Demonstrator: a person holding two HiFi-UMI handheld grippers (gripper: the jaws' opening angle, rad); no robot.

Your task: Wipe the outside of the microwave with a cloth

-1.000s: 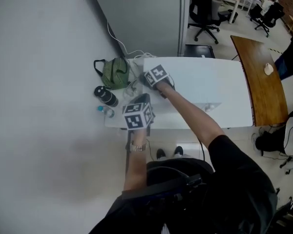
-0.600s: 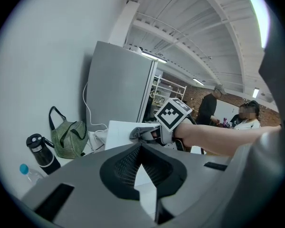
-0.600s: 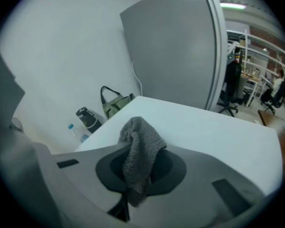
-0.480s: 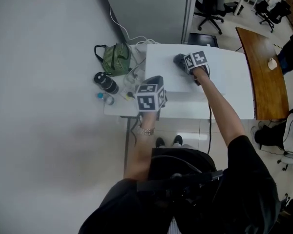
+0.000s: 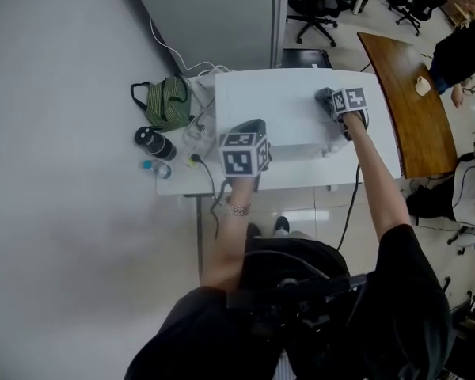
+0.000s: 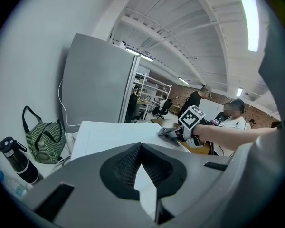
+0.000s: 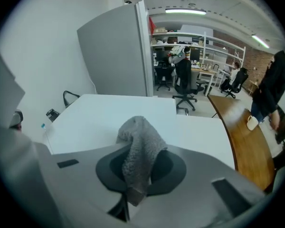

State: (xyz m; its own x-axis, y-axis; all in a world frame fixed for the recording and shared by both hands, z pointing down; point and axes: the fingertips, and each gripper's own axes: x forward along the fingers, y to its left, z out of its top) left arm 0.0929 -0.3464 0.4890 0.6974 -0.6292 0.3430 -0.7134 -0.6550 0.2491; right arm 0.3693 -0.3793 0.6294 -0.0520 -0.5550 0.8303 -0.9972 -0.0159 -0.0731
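Note:
The white microwave point(image 5: 281, 109) shows its flat top from above in the head view. My right gripper point(image 5: 332, 101) rests on the right part of that top, shut on a grey cloth point(image 7: 140, 148) that bulges up out of its jaws. From the left gripper view the cloth point(image 6: 166, 132) lies against the top's far right edge. My left gripper point(image 5: 244, 155) sits at the microwave's front left corner with its jaws together and nothing between them; the white top point(image 6: 114, 134) lies just beyond it.
A green striped bag point(image 5: 165, 104), a black bottle point(image 5: 149, 142) and a small plastic bottle point(image 5: 154, 169) stand left of the microwave, with cables between. A grey partition point(image 5: 214, 14) rises behind. A wooden table point(image 5: 404, 93) and people are at the right.
My right gripper has slid the cloth across the microwave's top from its left side to its right side. The left gripper has stayed at the front left corner.

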